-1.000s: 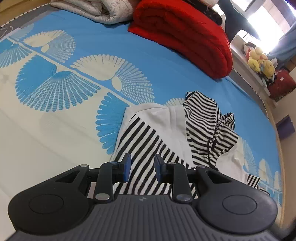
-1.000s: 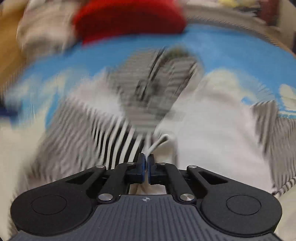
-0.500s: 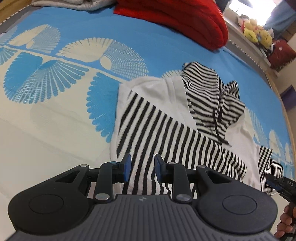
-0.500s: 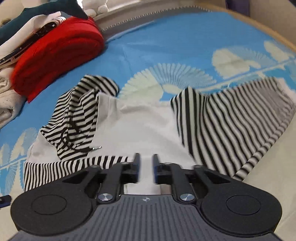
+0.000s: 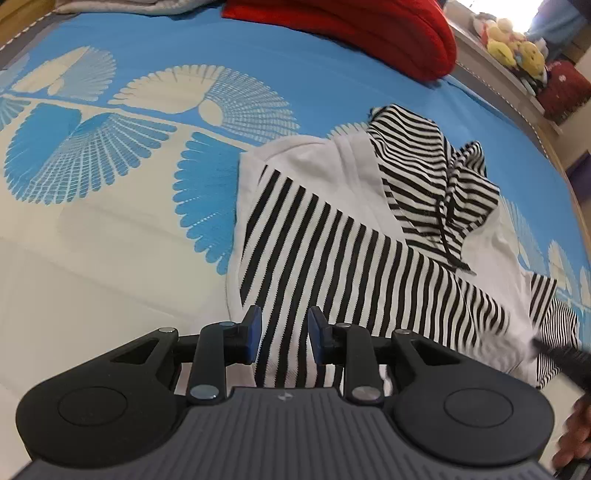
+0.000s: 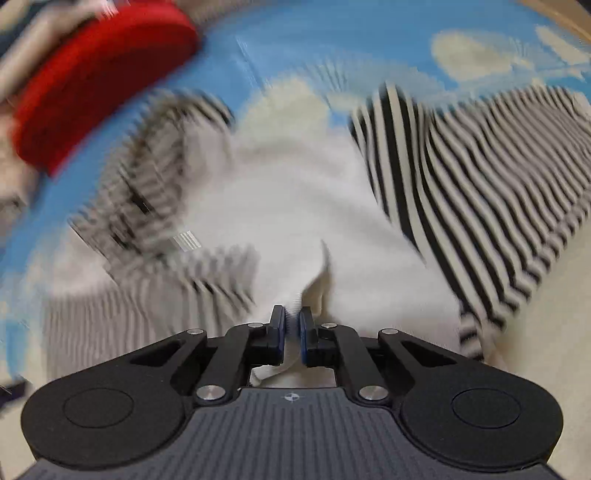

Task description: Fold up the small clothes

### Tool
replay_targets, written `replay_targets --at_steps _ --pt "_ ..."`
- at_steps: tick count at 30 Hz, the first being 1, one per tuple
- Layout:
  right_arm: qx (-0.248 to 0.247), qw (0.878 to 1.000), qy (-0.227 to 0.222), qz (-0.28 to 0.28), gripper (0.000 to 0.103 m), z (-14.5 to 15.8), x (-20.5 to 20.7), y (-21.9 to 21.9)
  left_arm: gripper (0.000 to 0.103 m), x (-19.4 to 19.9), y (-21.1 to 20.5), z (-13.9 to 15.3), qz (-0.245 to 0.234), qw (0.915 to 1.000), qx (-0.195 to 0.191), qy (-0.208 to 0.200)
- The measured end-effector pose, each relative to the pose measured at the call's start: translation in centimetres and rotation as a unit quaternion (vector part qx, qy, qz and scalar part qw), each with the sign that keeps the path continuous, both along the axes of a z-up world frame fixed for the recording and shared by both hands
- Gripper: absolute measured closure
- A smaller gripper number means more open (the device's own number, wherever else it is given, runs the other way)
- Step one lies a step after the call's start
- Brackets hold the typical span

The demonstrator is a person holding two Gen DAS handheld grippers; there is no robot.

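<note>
A small white hooded top [image 5: 332, 192] with black-and-white striped sleeves and hood lies on the blue and cream bedspread [image 5: 110, 229]. One striped sleeve [image 5: 332, 254] is folded across its body. My left gripper [image 5: 284, 332] is open and empty, just above the sleeve's near end. In the blurred right wrist view, my right gripper [image 6: 291, 325] is shut on the top's white hem [image 6: 314, 291], which is pulled up into a ridge. The top's white body [image 6: 288, 206] spreads ahead of it. The right gripper also shows blurred in the left wrist view [image 5: 561, 354].
A folded red blanket [image 5: 354, 26] and a grey-white quilt [image 5: 129, 5] lie at the far end of the bed. Plush toys [image 5: 513, 51] sit on a ledge past the bed's right edge. The red blanket shows in the right wrist view [image 6: 92, 88].
The right gripper, slightly open half a second ago, has shut on the white hem and is moving fast. The left gripper has stayed open and drifted slightly over the sleeve.
</note>
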State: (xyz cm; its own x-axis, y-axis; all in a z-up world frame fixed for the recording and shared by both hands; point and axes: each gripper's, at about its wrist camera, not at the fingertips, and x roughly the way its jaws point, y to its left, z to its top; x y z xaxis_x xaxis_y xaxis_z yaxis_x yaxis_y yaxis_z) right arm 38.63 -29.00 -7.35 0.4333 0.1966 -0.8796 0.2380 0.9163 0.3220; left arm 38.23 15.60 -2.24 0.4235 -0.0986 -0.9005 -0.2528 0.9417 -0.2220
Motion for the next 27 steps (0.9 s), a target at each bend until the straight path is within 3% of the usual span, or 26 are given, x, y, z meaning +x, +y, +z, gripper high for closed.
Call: replay_targets --at_steps 3,7,8,12,14,15,17,20,24,25,27 --pt "-0.021 0.998 -0.052 0.008 0.096 2.3 -0.1 0.0 0.074 -0.1 -0.4 -0.5 -0.013 0.9999 0.0 0.003" --pt "-0.052 0.998 0.046 -0.009 0.092 -0.1 0.5 -0.8 0.074 -0.6 -0.6 -2.8 -0.033 0.9987 0.004 0.039" --pt "-0.058 0.997 0.053 -0.025 0.089 -0.3 0.4 -1.2 0.074 -0.8 -0.7 -3.4 -0.039 0.9977 0.015 0.053" --pt "-0.021 0.999 0.0 -0.025 0.087 1.6 0.3 -1.2 0.074 -1.3 -0.7 -4.4 -0.046 0.9951 0.044 0.076" --pt "0.02 1.0 -0.017 -0.009 0.072 1.6 0.5 -0.8 0.074 -1.5 -0.6 -3.4 -0.042 0.9977 0.026 0.047" --pt "0.04 0.999 -0.007 -0.004 0.068 1.2 0.6 -0.7 0.074 -1.5 -0.7 -3.2 -0.044 0.9981 0.018 0.04" --pt "0.053 0.998 0.042 0.002 0.064 -0.6 0.7 -0.5 0.074 -1.5 -1.0 -4.4 -0.053 0.996 0.026 0.067" --pt "0.0 0.994 0.111 -0.01 0.064 -2.9 0.5 -0.6 0.074 -1.6 -0.9 -5.7 -0.043 0.9933 0.043 0.098" --pt "0.031 0.997 0.065 -0.027 0.063 -1.0 0.3 -1.4 0.071 -1.7 -1.7 -3.2 -0.059 0.9971 0.029 0.037" --pt "0.027 0.998 0.052 -0.02 0.06 -0.6 0.4 -1.3 0.07 -1.7 -1.9 -4.0 -0.063 0.9959 0.034 0.056" --pt "0.012 0.998 0.067 -0.016 0.057 -1.2 0.4 -1.6 0.07 -1.7 -2.0 -6.0 -0.057 0.9914 0.058 0.102"
